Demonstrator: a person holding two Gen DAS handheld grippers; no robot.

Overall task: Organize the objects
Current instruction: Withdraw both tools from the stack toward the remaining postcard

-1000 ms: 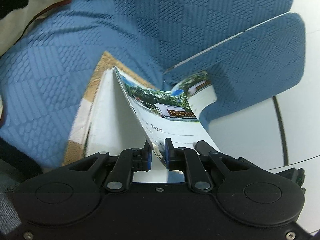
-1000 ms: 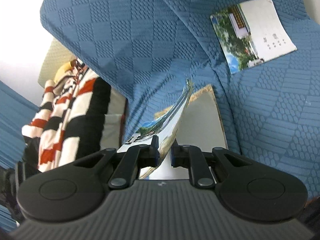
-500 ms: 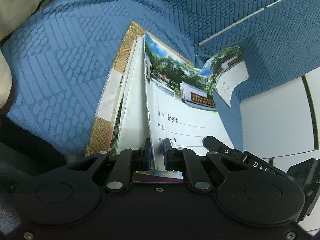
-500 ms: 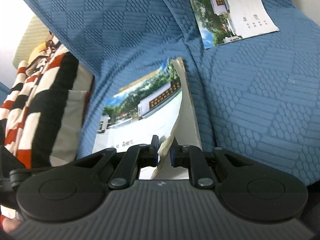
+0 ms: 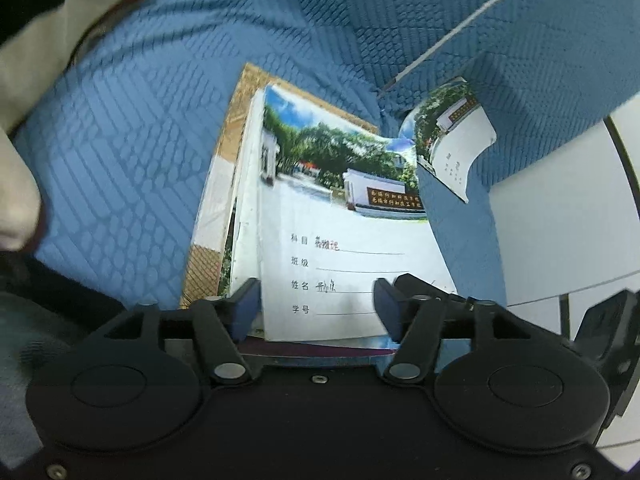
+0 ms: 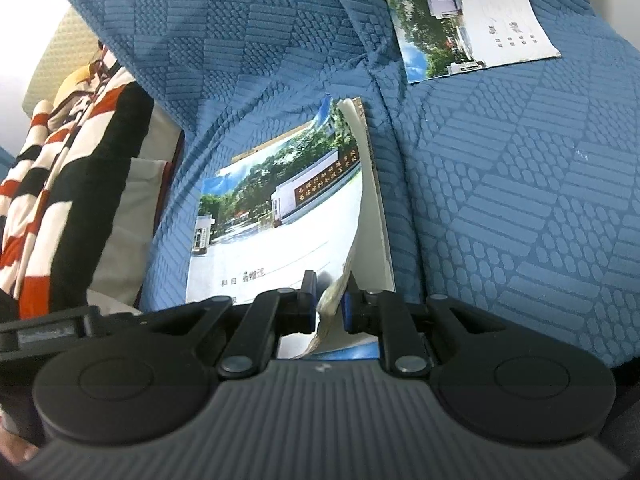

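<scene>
I have a notebook (image 5: 340, 248) laid on a small stack on the blue sofa seat (image 5: 132, 152), its photo cover facing up. Under it I can see a white book edge (image 5: 248, 200) and a brown-patterned cover (image 5: 236, 120) at the bottom.

Left hand-held gripper (image 5: 316, 304): jaws spread wide on either side of the notebook's near edge, nothing pinched. I judge the left side released.

Right hand-held gripper (image 6: 328, 300): jaws drawn narrow onto the curled right edge of the same notebook (image 6: 272, 216); the page edge bends up between the pads. It looks like a grip, so I take the right side as holding the notebook by that edge.

A second notebook (image 6: 472, 16) of the same print lies on the sofa's raised side cushion (image 6: 520, 200), well apart from the stack; in the left wrist view it (image 5: 452, 136) droops over the cushion edge. A striped red, black and white cloth (image 6: 60, 152) sits to the left of the stack.

Step in hand, as I read it: setting this notebook down square on the stack, one side let go, the other not yet.

Next move, my judgement: spread the right jaws so the curled edge drops flat, draw both grippers back clear without dragging the cover, then go up for the second notebook. Risk: the bent edge may spring and skew the cover off the stack.
</scene>
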